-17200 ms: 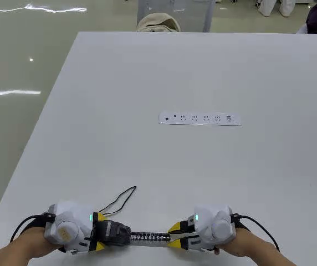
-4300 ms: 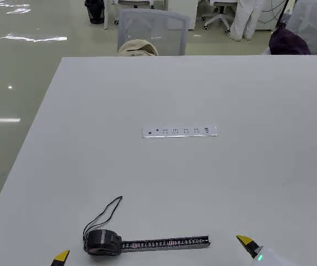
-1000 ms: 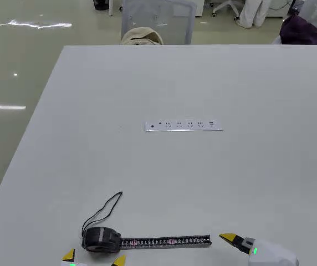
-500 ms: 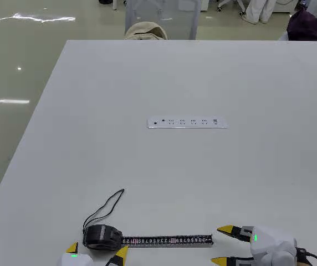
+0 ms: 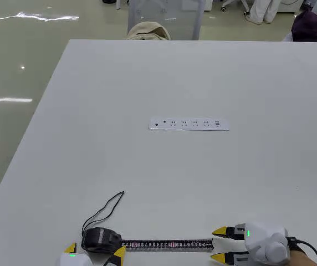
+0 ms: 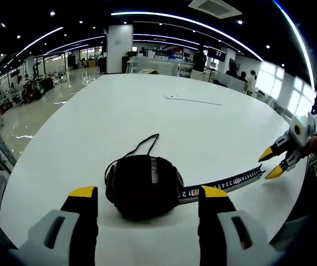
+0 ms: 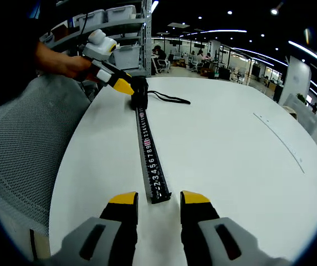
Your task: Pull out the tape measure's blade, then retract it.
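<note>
Since half a second ago the right gripper (image 5: 219, 244) has slid in toward the blade's free end, and its yellow-tipped jaws now stand one on each side of that end. The tape measure (image 5: 99, 239) lies at the near edge of the table (image 5: 203, 72), a dark round case on the left. Its blade (image 5: 167, 244) is drawn out flat to the right, numbers facing up.

In the right gripper view the blade (image 7: 147, 149) runs straight away from the jaws to the case (image 7: 139, 88). The jaws are set at a narrow gap, a little wider than the blade. They seem not to be pressing on it, though contact at the tip is hard to judge.

The left gripper (image 5: 95, 250) sits at the bottom edge of the head view with its jaws spread wide. One tip is left of the case and one is just right of it, over the start of the blade. In the left gripper view the case (image 6: 143, 185) fills the space between the two jaws, with a gap on either side.

A thin black cord (image 5: 106, 208) loops from the case away across the table. Well beyond it, mid-table, lies a white power strip (image 5: 189, 124). Past the far edge stands a grey chair (image 5: 167, 14).
</note>
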Demonstrator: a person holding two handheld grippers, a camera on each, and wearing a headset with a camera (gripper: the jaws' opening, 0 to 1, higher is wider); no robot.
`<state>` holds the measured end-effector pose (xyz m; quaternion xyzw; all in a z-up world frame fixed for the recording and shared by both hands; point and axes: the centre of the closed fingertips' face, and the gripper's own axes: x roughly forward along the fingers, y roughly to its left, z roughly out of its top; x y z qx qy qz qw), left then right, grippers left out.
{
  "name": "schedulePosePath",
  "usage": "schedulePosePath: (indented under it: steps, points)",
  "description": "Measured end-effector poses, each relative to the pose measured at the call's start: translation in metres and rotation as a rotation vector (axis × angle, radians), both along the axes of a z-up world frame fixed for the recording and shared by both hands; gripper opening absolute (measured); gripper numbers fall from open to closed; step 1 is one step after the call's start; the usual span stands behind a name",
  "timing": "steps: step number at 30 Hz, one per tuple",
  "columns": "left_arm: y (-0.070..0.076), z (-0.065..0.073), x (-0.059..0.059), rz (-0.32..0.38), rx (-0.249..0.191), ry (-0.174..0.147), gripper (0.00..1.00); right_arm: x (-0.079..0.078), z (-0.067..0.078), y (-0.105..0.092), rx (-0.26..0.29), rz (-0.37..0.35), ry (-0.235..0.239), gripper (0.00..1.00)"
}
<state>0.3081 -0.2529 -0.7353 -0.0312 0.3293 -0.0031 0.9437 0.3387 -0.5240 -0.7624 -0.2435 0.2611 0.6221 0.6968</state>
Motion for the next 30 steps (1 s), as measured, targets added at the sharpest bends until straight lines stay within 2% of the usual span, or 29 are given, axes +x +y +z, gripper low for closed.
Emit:
schedulePosePath:
  steps: [4,9,18,30]
  points:
    - [0.000,0.001,0.003,0.002,-0.001,-0.001,0.71,-0.001,-0.004,0.000,0.005,0.035,0.035,0.27]
    - [0.000,-0.002,0.005,0.002,-0.002,0.000,0.71,-0.001,-0.009,0.000,0.007,0.075,0.055,0.24]
    - [0.002,-0.003,0.008,0.011,0.002,-0.008,0.71,-0.001,-0.012,0.006,0.032,0.132,0.053,0.19]
    - [0.003,-0.004,0.009,0.023,-0.001,-0.015,0.71,-0.002,-0.013,0.006,0.048,0.127,0.073,0.17]
